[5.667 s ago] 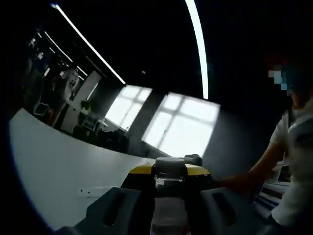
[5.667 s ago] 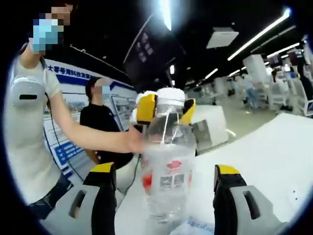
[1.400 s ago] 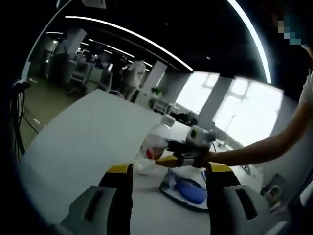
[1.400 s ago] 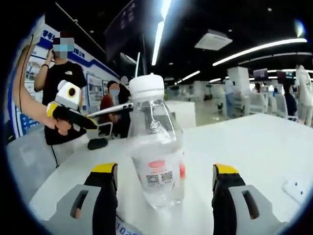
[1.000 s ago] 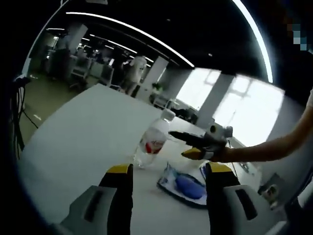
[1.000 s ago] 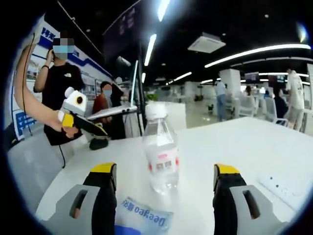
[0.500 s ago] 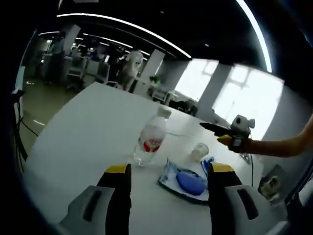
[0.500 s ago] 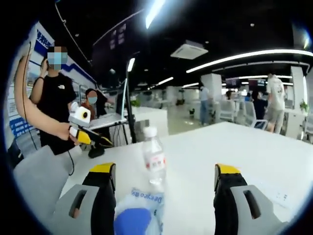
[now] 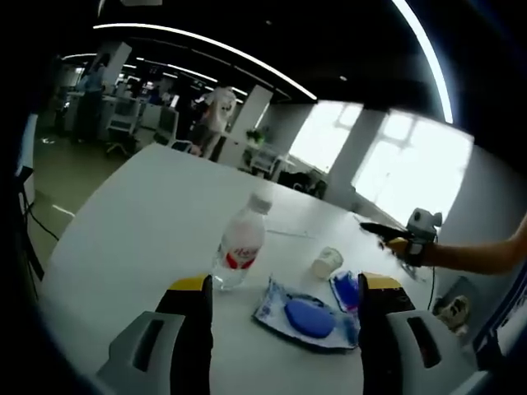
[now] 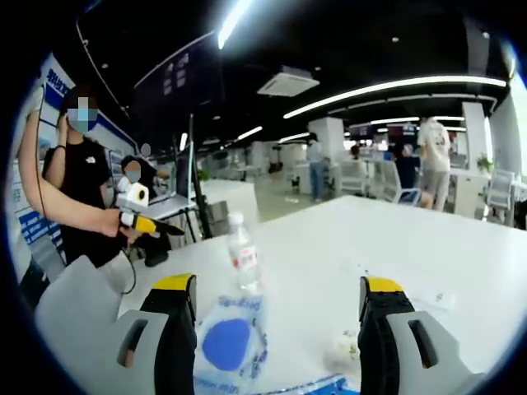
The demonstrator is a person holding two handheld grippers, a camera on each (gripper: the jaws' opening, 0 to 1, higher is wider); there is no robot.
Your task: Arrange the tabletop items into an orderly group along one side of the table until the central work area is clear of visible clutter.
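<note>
White table (image 9: pixel 123 222), bottle (image 9: pixel 237 247) upright, blue packets (image 9: pixel 306 313) beside it.
Left gripper (image 9: pixel 284 329) and right gripper (image 10: pixel 268 333) spread wide, holding nothing; could topple bottle if approached carelessly.

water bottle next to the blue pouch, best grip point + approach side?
Grip the water bottle across its body at the red label, coming in level from the side. It stands upright on the white table, so its round wall suits a horizontal pinch. Approach from the side away from the blue pouch, where the tabletop looks bare. Both tongs look open and clear of it.
</note>
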